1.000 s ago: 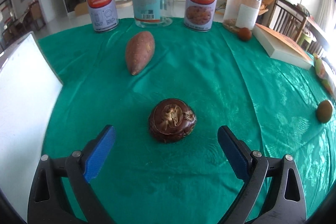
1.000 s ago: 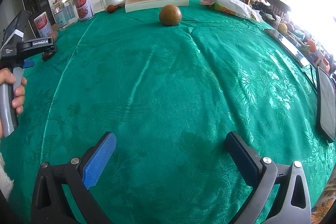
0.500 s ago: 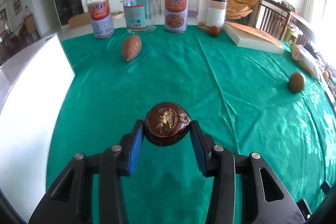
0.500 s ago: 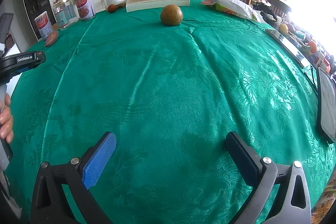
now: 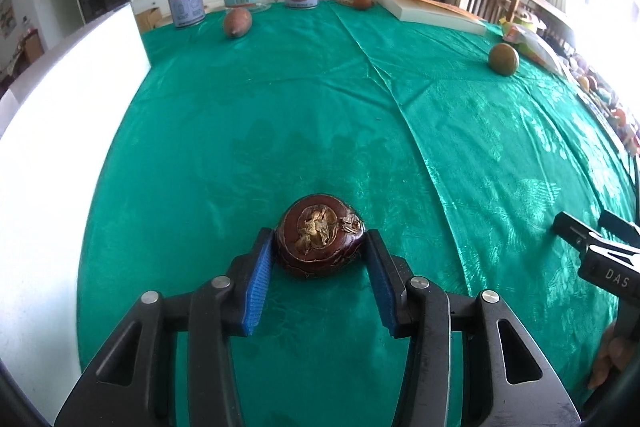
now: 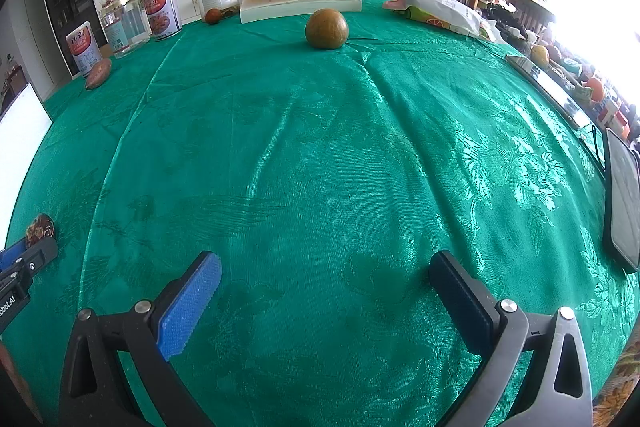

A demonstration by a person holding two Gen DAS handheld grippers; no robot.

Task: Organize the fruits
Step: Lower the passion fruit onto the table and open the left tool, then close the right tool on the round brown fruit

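Left hand-held gripper (image 5: 320, 259) clamps dark brown fruit (image 5: 319, 241)

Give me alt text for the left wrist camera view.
The left gripper clamps a dark brown water chestnut between its blue pads over a green tablecloth. Far behind stand two cans, jars, a sweet potato and a round brown-green fruit.

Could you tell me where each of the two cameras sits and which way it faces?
Left wrist: on the left gripper, looking down across the green tablecloth; its jaws clamp a dark brown fruit.
Right wrist: on the right gripper, facing bare cloth, jaws apart and empty.
Shared: the round greenish-brown fruit, sweet potato, tins.
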